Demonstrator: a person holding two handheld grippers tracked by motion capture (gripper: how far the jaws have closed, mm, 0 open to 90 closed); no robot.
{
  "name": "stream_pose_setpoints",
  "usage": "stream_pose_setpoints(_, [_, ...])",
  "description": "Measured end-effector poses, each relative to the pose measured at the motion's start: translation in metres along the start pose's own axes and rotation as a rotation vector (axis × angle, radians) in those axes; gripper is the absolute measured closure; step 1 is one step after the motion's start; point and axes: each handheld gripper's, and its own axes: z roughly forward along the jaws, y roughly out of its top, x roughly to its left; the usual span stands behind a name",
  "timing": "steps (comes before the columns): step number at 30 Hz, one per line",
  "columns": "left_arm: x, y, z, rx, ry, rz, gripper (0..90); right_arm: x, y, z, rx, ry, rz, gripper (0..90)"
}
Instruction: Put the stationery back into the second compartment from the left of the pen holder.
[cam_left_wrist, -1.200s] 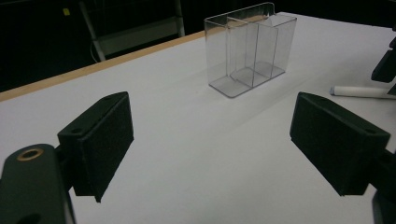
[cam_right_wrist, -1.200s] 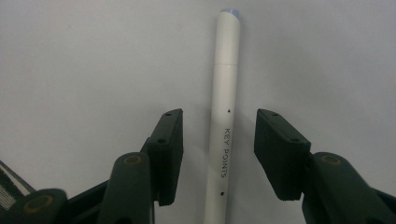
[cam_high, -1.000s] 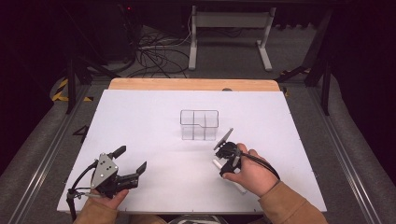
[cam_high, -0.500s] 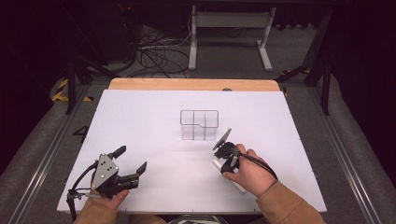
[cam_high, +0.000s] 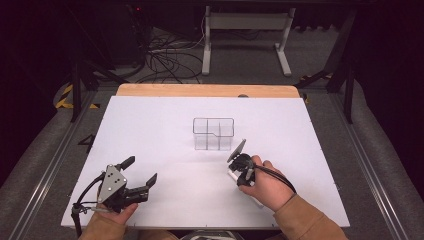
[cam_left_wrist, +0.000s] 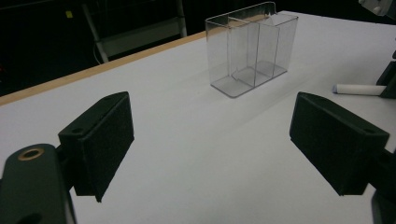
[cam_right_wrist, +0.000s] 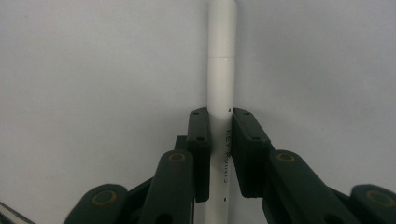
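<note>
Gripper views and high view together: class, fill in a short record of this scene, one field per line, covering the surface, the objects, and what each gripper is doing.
surface: white table with a wooden strip along its far edge
container: clear plastic organizer, divided into compartments, upright near the table's middle, nothing seen inside
pen: white marker, lying between the right jaws, printed lettering on the barrel
left gripper: jaws wide apart, holding nothing, near the front left of the table
right gripper: jaws closed on the marker, just in front of the organizer

Dark room — grey floor (cam_high: 240, 70) with tangled cables (cam_high: 165, 60), white table legs (cam_high: 245, 35) beyond.
</note>
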Motion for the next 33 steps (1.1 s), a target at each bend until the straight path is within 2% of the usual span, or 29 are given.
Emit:
stream_pose_setpoints(15, [0.000, 0.000, 0.000, 0.002, 0.001, -0.002, 14.7, 0.001, -0.001, -0.001, -0.001, 0.003, -0.007, 78.8])
stream_pose_setpoints(19, [0.000, 0.000, 0.000, 0.001, 0.001, -0.005, 14.7, 0.002, -0.002, -0.004, -0.019, 0.003, -0.011, 78.9])
stream_pose_setpoints(24, [0.000, 0.000, 0.000, 0.002, 0.003, -0.003, 14.7, -0.001, -0.004, -0.014, -0.072, 0.018, -0.018, 78.8])
stream_pose_setpoints(33, [0.000, 0.000, 0.001, 0.000, 0.003, -0.003, 14.7, -0.005, -0.010, -0.032, -0.214, 0.038, -0.041, 78.8])
